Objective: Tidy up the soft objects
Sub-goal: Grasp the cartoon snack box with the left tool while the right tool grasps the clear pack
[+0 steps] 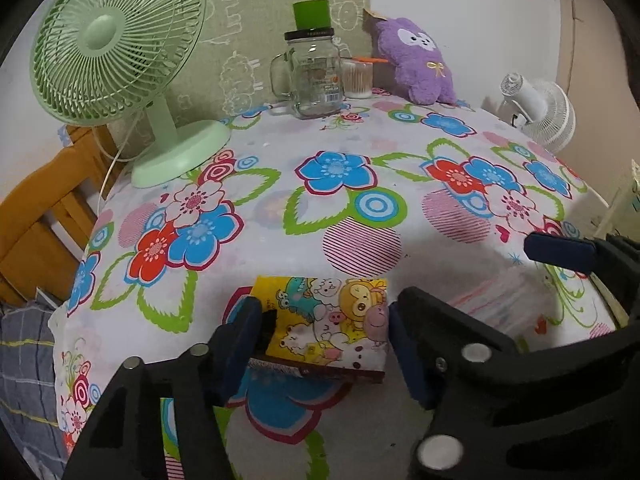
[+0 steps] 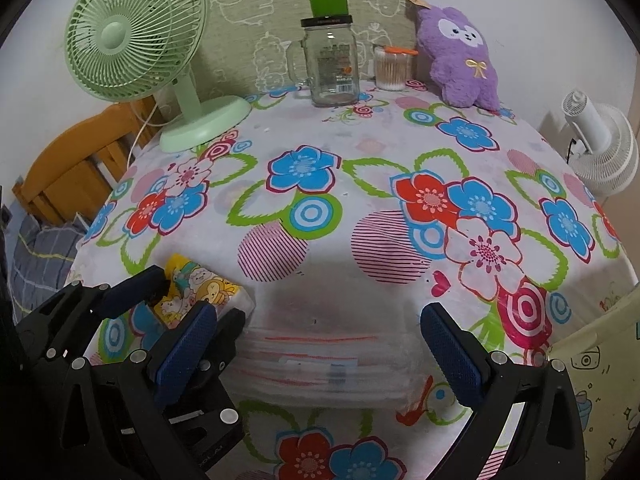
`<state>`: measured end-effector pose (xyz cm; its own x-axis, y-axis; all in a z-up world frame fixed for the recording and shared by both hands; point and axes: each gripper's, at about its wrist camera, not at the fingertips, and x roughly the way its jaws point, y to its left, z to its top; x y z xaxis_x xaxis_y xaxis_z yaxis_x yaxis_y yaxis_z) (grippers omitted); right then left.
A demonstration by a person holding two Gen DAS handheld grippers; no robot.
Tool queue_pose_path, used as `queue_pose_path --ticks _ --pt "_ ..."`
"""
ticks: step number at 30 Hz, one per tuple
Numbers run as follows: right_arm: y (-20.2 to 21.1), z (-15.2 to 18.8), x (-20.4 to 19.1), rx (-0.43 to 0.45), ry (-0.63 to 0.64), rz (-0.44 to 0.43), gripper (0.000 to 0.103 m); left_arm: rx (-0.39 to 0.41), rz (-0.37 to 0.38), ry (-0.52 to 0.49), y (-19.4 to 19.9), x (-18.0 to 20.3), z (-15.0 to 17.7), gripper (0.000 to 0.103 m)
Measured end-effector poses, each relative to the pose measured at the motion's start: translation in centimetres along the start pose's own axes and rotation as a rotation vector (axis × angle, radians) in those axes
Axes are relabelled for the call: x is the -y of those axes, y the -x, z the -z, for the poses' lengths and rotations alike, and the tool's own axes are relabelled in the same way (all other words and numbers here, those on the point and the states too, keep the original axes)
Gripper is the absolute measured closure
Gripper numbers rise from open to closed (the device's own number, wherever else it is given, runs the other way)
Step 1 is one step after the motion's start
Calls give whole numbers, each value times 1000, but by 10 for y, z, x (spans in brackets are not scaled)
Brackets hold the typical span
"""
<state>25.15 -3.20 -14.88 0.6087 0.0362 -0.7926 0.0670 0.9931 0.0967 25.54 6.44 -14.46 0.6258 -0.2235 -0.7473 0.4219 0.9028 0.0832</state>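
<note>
a small tissue pack (image 1: 326,322) printed with cartoon animals is seen lying on a flower-patterned tablecloth (image 1: 328,216) near the table's front edge, held between the blue pads of the left gripper (image 1: 324,330), whose jaws are closed against the pack's two sides. just beside it, a larger clear-wrapped pack of white tissues (image 2: 324,348) is shown resting on the cloth, with the right gripper (image 2: 316,344) spread wide around it, its pads (image 2: 450,354) standing apart from the wrapper and nothing gripped. in the right wrist view the cartoon pack (image 2: 200,292) is seen at the far left, clasped by the other gripper (image 2: 176,300). at the back of the table a purple plush toy (image 1: 418,62) is propped upright against a patterned board, beside a tub of cotton swabs (image 1: 358,78) and a glass mug jar (image 1: 314,74) topped with a green cup. a pale green desk fan (image 1: 120,60) stands at the back left corner, and a white fan (image 1: 542,114) is visible off the table's right side.
</note>
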Motion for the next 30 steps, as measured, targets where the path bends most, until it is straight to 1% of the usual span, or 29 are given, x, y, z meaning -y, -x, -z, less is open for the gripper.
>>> queue_pose_path --ticks 6,15,22,23,26,30 --pt "-2 3 -6 -10 43 8 0 2 -27 -36 8 6 11 47" --pt "-8 12 -20 -21 131 10 0 -5 -46 -29 22 3 28 47" --pt "-7 18 -19 -51 114 -7 1 -9 -61 -28 27 7 35 47" --pt "-7 20 -19 -51 117 -9 2 -10 -62 -29 27 7 37 47" --pt "-5 24 -19 -52 125 -31 9 -11 -63 -20 29 9 38 48" --pt "-3 26 -21 -51 134 -35 13 -13 -65 -10 30 10 39 47"
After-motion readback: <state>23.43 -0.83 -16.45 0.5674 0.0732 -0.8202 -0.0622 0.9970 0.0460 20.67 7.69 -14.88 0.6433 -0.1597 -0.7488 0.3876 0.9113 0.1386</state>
